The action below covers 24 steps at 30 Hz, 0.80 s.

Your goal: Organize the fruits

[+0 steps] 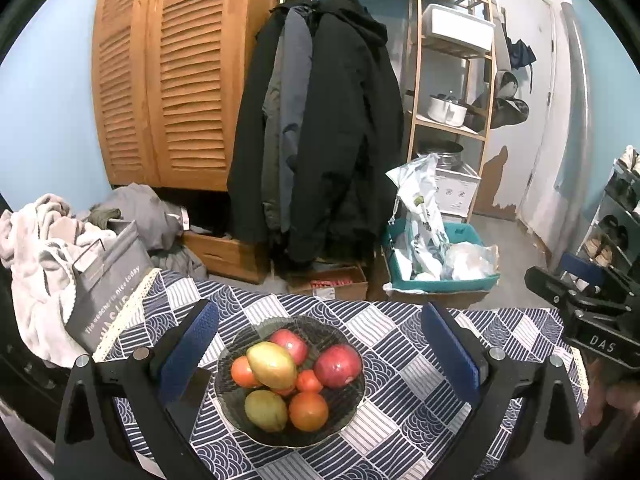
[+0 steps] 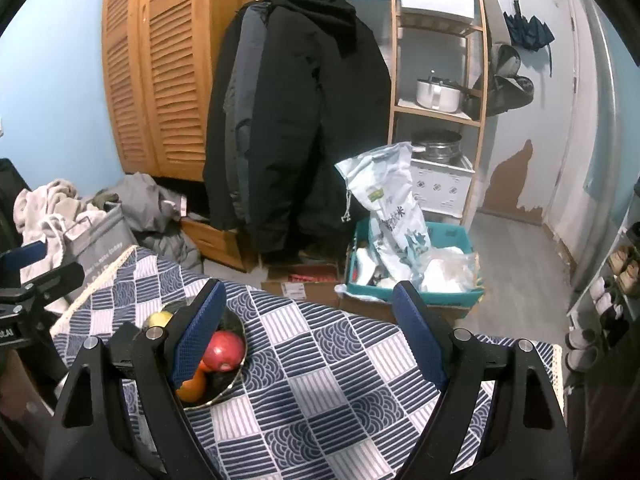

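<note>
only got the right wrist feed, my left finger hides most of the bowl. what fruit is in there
Observer: The left wrist view shows the whole bowl: two red apples, two yellow-green mangoes and several orange fruits.
Operator: is the left gripper holding anything
Observer: No. The left gripper is open, its fingers on either side of the bowl and nothing between them but the bowl.
Operator: any fruit loose on the cloth
Observer: None seen in the left view; all the fruit sits in the bowl on the tablecloth.
Operator: and my gripper
Observer: The right gripper is open and empty, to the right of the bowl.
</note>
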Each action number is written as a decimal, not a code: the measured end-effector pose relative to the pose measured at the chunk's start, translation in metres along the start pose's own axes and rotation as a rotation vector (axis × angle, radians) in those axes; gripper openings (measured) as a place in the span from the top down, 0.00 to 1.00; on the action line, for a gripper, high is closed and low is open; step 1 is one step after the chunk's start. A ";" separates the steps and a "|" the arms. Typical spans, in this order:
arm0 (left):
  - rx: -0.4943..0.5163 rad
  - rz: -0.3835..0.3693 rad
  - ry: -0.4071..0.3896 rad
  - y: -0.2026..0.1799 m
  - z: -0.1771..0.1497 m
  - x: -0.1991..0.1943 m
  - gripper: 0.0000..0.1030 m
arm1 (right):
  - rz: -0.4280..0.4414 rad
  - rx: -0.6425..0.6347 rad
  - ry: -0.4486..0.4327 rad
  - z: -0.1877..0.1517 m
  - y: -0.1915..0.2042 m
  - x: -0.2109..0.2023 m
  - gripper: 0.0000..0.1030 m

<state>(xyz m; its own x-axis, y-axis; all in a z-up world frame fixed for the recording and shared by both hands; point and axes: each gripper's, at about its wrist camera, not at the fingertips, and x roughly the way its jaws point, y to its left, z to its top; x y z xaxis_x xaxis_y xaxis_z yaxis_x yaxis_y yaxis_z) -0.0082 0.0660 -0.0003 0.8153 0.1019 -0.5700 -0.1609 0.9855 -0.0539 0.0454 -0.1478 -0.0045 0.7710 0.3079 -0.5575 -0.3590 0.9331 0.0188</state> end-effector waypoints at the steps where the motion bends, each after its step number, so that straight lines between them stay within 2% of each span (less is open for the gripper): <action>1: -0.001 0.000 0.002 0.000 -0.001 0.000 0.01 | -0.001 -0.002 0.001 0.000 0.000 0.000 0.18; 14: 0.031 0.032 0.029 -0.005 -0.003 0.003 0.01 | -0.003 -0.011 0.005 -0.002 0.001 0.000 0.18; 24: 0.041 0.034 0.021 -0.005 -0.003 0.001 0.01 | -0.004 -0.011 0.004 -0.001 0.001 0.000 0.18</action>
<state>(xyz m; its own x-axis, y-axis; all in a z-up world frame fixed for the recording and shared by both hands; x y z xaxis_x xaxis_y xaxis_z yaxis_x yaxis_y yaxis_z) -0.0081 0.0607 -0.0035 0.7979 0.1333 -0.5879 -0.1652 0.9863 -0.0007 0.0444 -0.1471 -0.0058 0.7701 0.3033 -0.5612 -0.3619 0.9322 0.0072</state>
